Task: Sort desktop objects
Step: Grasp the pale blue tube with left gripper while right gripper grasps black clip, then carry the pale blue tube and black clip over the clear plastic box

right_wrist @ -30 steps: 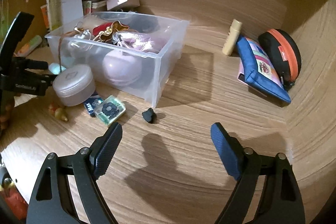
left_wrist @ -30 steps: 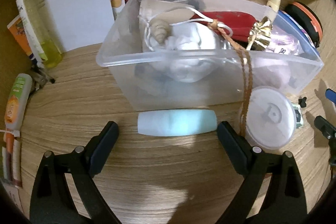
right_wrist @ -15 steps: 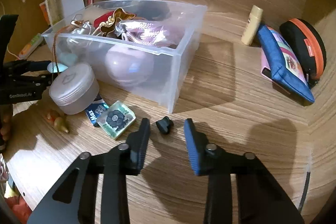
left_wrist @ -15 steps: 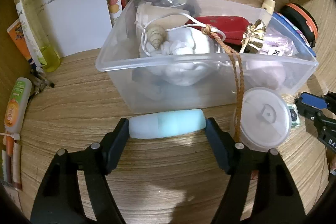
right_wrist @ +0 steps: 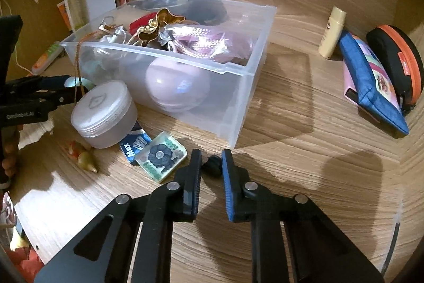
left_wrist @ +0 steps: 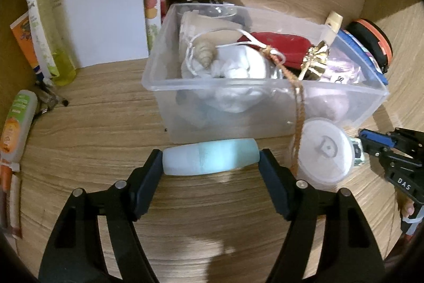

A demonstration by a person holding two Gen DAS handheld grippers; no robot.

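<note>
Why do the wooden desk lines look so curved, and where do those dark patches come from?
Both wrist views use fisheye lenses, so the desk grain bows and the corners go black. Right wrist view: hard shadows fall beside the clear bin and ahead of the right gripper. Left wrist view: a bright patch glares on the desk by the left gripper, and the far edges look soft.

Pale blue capsule-shaped case (left_wrist: pixel 210 156) lies crosswise on the wood desk, just before the clear bin (left_wrist: pixel 265 108). Small black knob-like piece (right_wrist: pixel 212 165) sits off the bin's corner.

Pale blue tube (left_wrist: pixel 210 157), clear bin (left_wrist: pixel 265 108)
</note>
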